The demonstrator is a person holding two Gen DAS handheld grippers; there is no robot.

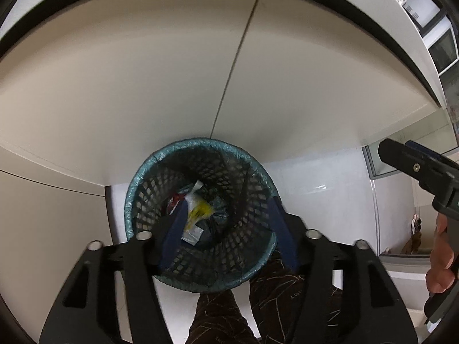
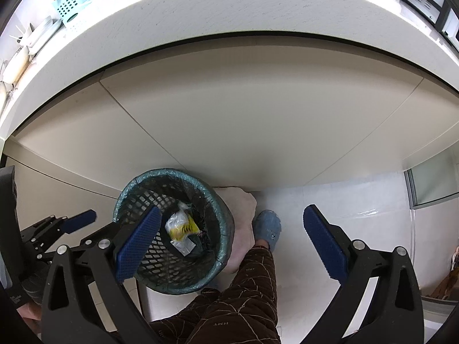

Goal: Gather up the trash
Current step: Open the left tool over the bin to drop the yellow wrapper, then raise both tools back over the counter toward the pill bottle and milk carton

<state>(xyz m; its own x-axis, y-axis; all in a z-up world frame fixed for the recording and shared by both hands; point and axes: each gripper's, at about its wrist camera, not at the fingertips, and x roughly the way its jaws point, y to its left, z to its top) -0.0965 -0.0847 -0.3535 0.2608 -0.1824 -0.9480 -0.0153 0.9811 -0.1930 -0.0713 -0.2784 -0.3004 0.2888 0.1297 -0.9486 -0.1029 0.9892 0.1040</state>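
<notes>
left gripper point(image 1: 226, 229): fingers released, empty | right gripper point(image 2: 232, 240): released | yellow-and-clear plastic wrapper point(image 1: 196, 215) directly below left fingers, inside teal-lined black mesh bin point(image 1: 143, 172)

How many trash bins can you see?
1. The teal-lined mesh bin stands on the floor against the beige cabinet, just below the left tongs, with wrappers inside. Other bins may be out of view.

Soft even light, fisheye-bent edges, dark corners
</notes>
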